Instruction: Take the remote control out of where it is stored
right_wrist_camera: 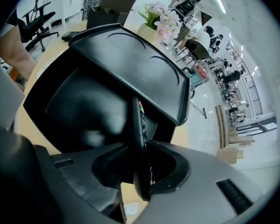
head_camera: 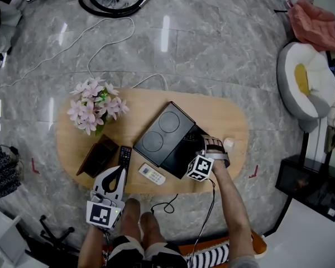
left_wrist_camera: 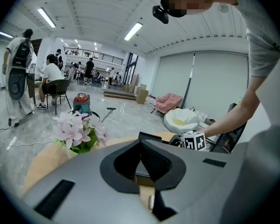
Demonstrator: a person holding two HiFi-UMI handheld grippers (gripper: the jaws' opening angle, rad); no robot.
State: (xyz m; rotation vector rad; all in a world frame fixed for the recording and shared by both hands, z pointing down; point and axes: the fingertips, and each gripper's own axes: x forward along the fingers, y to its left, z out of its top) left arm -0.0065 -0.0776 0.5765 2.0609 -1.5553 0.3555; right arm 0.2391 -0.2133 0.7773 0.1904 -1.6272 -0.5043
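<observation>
Wooden table [head_camera: 226,116] bears a box [right_wrist_camera: 130,64] where right tool [right_wrist_camera: 141,164] clamps remote control [right_wrist_camera: 139,120].

Right hand-held gripper [right_wrist_camera: 139,149] clamps remote control [right_wrist_camera: 141,125], angled steeply down; left hand-held gripper [left_wrist_camera: 140,144] closed.

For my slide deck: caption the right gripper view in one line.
Right claw clamps a black remote edge-on at the open black box, lid tilted up, flowers beyond.

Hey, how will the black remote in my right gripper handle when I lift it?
The black remote looks thin, rigid and light, so it should lift without bending. Pinched across its flat faces by the right gripper, toward one end, it might pivot or slip.
</observation>
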